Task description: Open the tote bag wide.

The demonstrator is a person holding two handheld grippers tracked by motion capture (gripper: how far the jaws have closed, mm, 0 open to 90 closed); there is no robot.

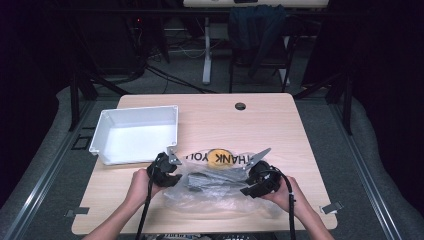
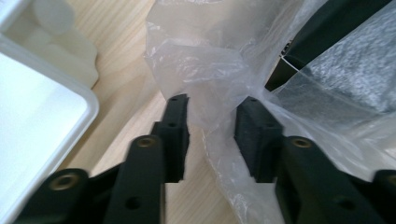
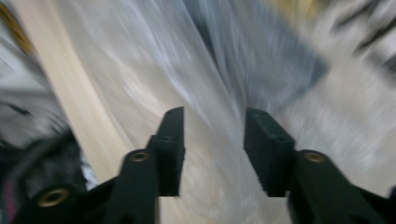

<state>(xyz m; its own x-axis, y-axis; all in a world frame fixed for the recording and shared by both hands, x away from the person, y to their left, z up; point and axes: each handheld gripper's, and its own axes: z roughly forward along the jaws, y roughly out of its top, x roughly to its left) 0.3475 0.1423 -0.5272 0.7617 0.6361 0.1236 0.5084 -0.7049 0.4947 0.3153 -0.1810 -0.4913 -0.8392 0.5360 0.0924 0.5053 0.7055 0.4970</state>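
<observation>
I work at a pale wooden table (image 1: pixel 300 135) with a round cable hole near its far edge, standing on grey carpet in a dark room; a chair with a dark garment over its back (image 1: pixel 257 30) stands beyond, among table legs and cables. A white plastic bin (image 1: pixel 137 134) sits at the table's far left, open and upright. The clear plastic bag (image 1: pixel 215 185) lies crumpled on the near middle of the table, between my two hands; its long axis runs left to right. Black letters reading THANK YOU (image 1: pixel 220 158) show upside down along its far edge, beside a yellow round mark; something dark lies inside it. It is thin, glossy and wrinkled. My left gripper (image 2: pixel 211 133) is at the bag's left end, jaws parted, a fold of film (image 2: pixel 215 88) between them but not pinched; my right gripper (image 3: pixel 214 149) is at the right end, jaws likewise spread over blurred plastic, gripping nothing.
</observation>
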